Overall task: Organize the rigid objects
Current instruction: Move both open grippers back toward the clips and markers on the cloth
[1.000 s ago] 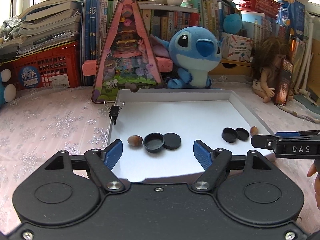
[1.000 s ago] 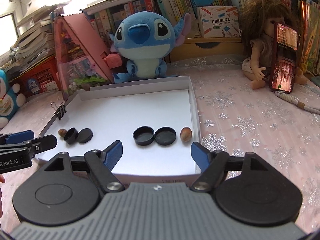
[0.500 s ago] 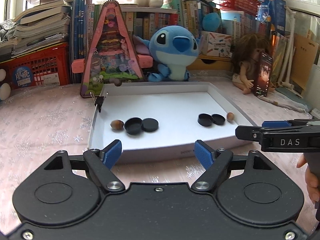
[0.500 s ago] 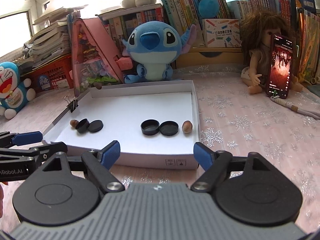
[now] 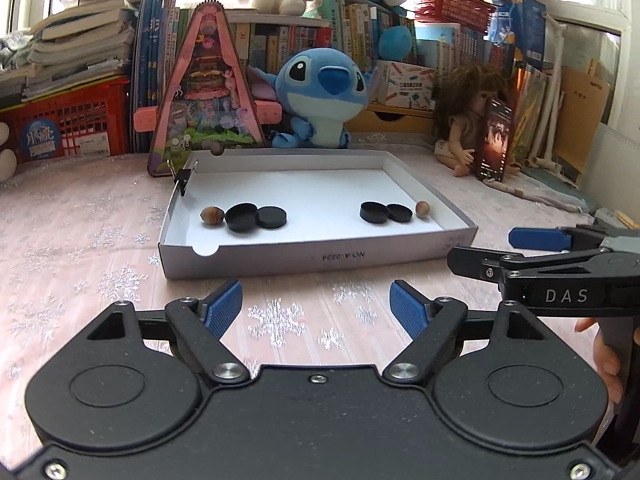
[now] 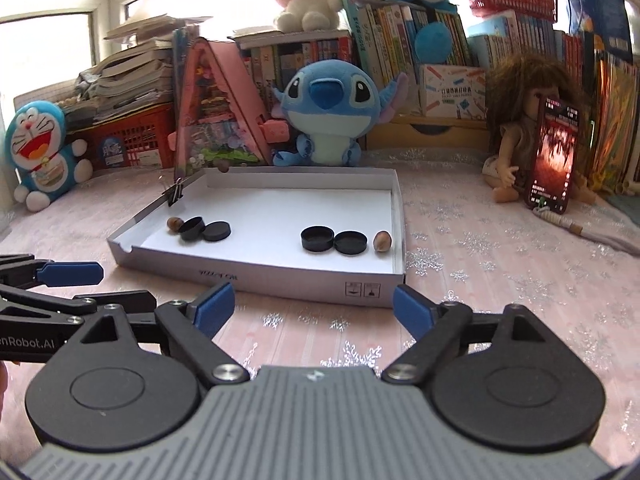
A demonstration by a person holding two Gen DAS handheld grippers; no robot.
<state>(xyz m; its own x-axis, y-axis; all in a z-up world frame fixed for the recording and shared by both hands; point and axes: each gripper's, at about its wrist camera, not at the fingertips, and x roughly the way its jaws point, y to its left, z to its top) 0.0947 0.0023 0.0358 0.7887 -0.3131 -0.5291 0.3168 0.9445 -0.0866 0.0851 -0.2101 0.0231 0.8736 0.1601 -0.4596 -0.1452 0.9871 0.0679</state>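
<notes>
Jaws: left gripper (image 5: 316, 308) apart, empty; right gripper (image 6: 314, 310) opening, empty, both near side of tray (image 5: 320, 258), w/ nuts (image 5: 212, 215) & black caps (image 5: 241, 217) inside

"DAS" in pale capitals stands on the side of the right gripper (image 5: 568, 295), seen from the left wrist view. "nRobot.AI", cut off at the frame edge, stands on the side of the left gripper (image 6: 28, 343). The white tray (image 5: 320, 258) carries upside-down print on its front wall, apparently "NO.A-2224", and two small packing symbols (image 6: 362, 289).
</notes>
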